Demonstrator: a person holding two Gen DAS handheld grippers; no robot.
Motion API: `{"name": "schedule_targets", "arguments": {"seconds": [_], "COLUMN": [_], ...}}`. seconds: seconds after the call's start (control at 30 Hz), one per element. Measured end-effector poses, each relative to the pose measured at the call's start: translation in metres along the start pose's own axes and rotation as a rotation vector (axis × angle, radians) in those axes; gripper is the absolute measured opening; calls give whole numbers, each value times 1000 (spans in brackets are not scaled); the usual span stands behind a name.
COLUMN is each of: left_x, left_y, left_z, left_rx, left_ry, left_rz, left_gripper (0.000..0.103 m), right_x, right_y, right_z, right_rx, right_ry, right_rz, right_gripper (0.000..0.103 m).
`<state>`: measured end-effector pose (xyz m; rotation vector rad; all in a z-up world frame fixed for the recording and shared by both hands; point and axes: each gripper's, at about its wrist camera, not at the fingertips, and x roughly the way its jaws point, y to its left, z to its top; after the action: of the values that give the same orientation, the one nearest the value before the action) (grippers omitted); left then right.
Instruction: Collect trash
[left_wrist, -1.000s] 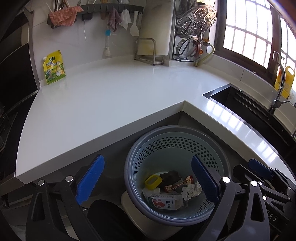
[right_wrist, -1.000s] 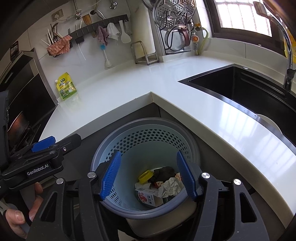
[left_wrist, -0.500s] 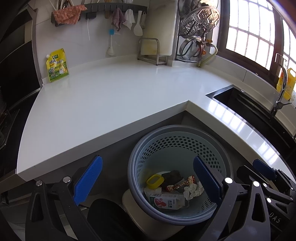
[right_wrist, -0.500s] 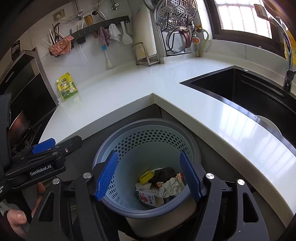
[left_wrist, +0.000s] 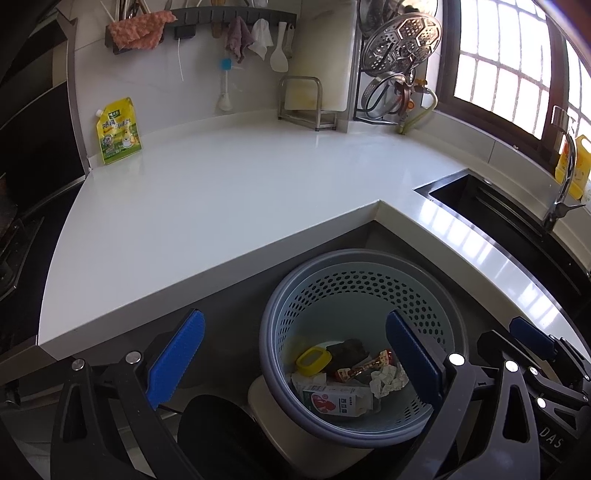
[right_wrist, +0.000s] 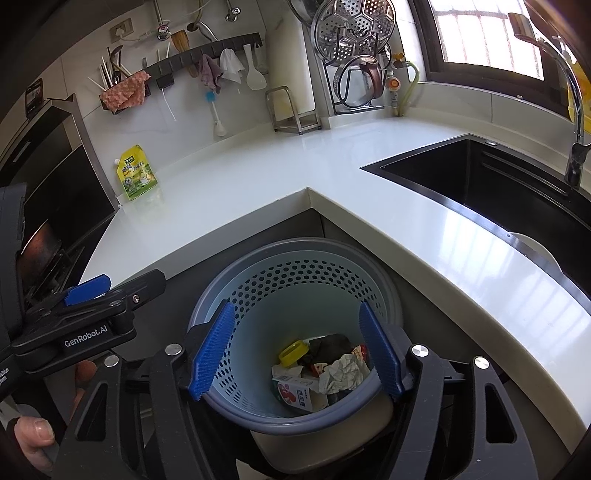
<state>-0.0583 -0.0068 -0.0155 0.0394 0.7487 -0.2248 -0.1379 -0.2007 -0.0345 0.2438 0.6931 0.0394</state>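
A grey-blue perforated trash basket (left_wrist: 280, 332) (right_wrist: 388, 295) stands on the floor below the counter corner. Inside lie a milk carton (left_wrist: 338, 402) (right_wrist: 295, 395), a yellow lid (left_wrist: 313, 360) (right_wrist: 293, 349), crumpled paper (left_wrist: 388, 378) (right_wrist: 343, 373), a red wrapper (left_wrist: 364, 367) and something dark. My left gripper (left_wrist: 295, 362) is open and empty, held above the basket's left side. My right gripper (right_wrist: 295, 350) is open and empty, directly over the basket. A yellow-green refill pouch (left_wrist: 118, 131) (right_wrist: 137, 172) leans on the wall at the counter's back left.
The white L-shaped counter (left_wrist: 221, 192) (right_wrist: 258, 177) wraps around the basket. A black sink (right_wrist: 498, 184) (left_wrist: 491, 206) with a tap sits on the right. A metal rack (left_wrist: 308, 103), hanging cloths and utensils line the back wall. A stove is at far left.
Both grippers have risen and drawn back slightly from the basket; their fingers stay open. The trash in the basket has not moved.
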Motion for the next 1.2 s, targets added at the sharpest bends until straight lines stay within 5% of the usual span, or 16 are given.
{"name": "schedule_targets", "arguments": {"seconds": [1.2], "left_x": [-6], "left_y": [4], "left_z": [-2], "left_rx": [14], "left_ry": [-2], "left_rz": [11], "left_gripper": [97], "right_x": [-7], "right_y": [1], "right_z": [1], "right_rx": [-8], "right_ry": [-12], "right_rz": [7], "right_gripper": [68]}}
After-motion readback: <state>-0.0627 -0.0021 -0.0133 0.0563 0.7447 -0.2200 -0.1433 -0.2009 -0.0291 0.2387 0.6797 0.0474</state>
